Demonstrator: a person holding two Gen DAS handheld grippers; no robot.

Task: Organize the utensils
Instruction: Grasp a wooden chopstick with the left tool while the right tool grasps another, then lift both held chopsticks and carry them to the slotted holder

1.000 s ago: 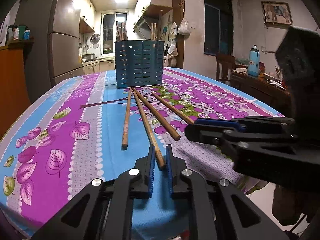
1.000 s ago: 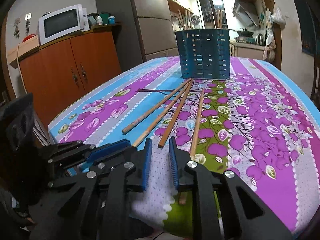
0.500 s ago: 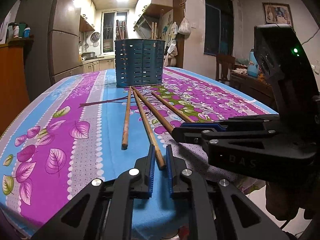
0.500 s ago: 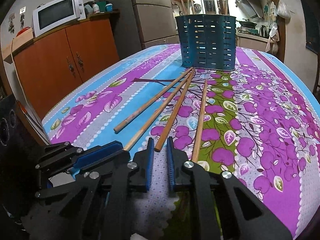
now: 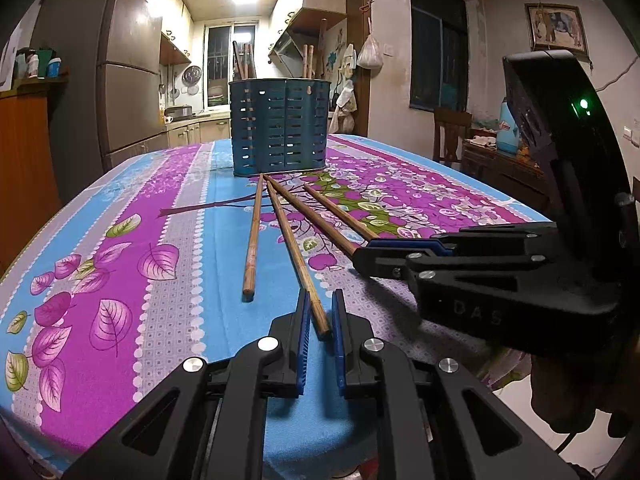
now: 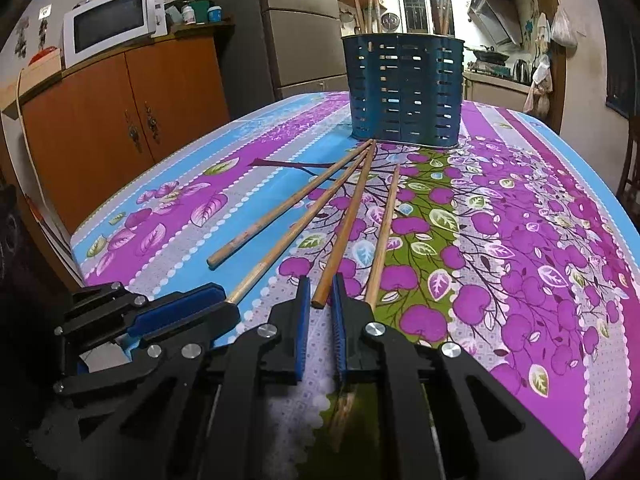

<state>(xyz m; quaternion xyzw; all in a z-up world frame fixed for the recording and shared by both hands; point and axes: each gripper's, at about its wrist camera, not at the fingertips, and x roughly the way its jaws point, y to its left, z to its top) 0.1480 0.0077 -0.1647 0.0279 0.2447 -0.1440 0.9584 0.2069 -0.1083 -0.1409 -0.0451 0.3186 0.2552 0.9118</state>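
Chopsticks (image 5: 252, 236) lay fanned on the desk (image 5: 120, 240) (before a blue holder (image 5: 280, 128)); left tongs (image 5: 319, 322) gripped one, right tongs (image 6: 320, 300), just closing, pinched another.

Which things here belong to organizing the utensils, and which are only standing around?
For the job:
- four wooden chopsticks on the tablecloth
- blue slotted holder
- left gripper
- right gripper

Not for the job:
- microwave
- fridge
- blue thermos
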